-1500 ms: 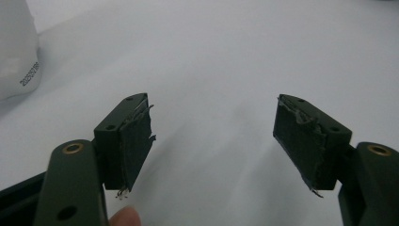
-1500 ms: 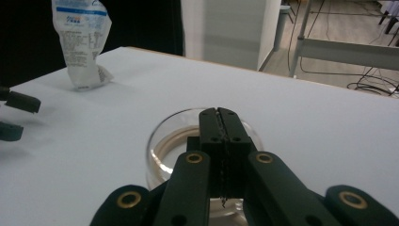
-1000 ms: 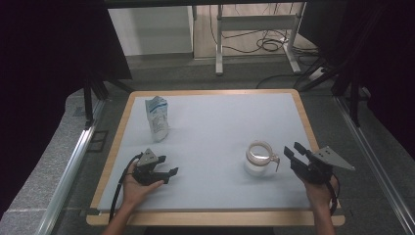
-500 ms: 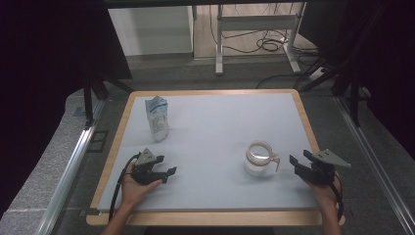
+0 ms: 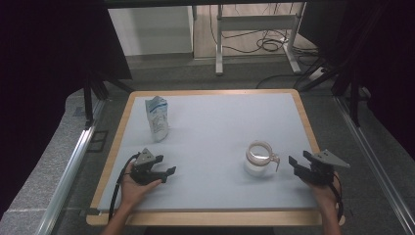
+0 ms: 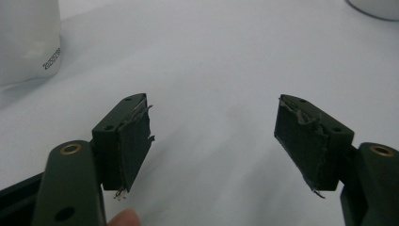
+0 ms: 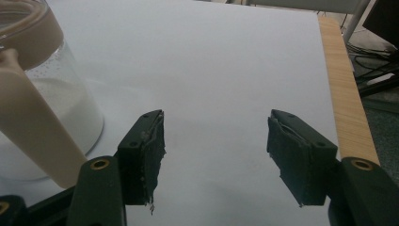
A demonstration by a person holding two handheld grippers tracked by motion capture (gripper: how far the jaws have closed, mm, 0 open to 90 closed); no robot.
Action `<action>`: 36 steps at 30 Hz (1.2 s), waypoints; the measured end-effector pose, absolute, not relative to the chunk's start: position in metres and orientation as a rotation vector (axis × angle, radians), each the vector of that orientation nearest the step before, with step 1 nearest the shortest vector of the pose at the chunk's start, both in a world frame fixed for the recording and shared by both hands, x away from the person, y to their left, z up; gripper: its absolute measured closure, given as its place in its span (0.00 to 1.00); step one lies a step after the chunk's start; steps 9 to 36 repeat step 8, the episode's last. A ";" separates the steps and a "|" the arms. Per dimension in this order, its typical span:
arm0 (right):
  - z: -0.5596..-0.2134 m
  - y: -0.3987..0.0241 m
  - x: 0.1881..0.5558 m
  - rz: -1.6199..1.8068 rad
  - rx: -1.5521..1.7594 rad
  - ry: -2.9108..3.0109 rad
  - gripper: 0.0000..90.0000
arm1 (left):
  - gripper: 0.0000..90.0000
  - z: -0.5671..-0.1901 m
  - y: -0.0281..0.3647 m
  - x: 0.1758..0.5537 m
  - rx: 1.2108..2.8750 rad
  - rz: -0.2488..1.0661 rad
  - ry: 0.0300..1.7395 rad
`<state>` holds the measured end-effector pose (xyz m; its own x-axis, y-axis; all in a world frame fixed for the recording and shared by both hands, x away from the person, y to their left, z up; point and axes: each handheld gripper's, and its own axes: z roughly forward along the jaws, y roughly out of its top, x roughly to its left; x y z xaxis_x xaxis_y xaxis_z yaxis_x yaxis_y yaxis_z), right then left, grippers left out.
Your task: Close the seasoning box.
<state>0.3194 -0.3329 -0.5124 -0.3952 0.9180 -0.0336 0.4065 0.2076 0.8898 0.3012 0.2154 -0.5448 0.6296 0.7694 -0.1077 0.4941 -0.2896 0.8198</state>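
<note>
A: Start at the jaws. How do they stand?

B: The right gripper [image 5: 299,164] has its jaws apart with nothing between them; they have just been opening. The left gripper [image 5: 166,174] also has its jaws wide apart over bare surface.

A: And the nearest thing?

B: A clear glass jar [image 5: 258,159] with a beige rim and handle, some white powder in its bottom. It stands upright on the bench just beside the right gripper, toward the middle. In the right gripper view it sits left of the jaws, apart from them [image 7: 33,94].

A: Anything else on the bench?

B: A white pouch [image 5: 157,117] stands upright near the far left, well apart from the left gripper.

A: The surface?

B: A pale grey-white sheet [image 5: 220,127] inside a light wooden frame [image 5: 303,117].

A: And the room?

B: Grey floor [image 5: 195,73], black curtains [image 5: 49,49] at both sides, a metal stand [image 5: 254,29] with loose cables behind.
</note>
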 end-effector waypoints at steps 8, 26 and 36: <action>-0.511 -0.330 0.319 1.141 1.203 1.916 0.41 | 0.31 -0.544 0.216 0.302 1.953 0.392 0.996; -0.511 -0.330 0.319 1.141 1.203 1.916 0.41 | 0.31 -0.544 0.216 0.302 1.953 0.392 0.996; -0.511 -0.330 0.319 1.141 1.203 1.916 0.41 | 0.31 -0.544 0.216 0.302 1.953 0.392 0.996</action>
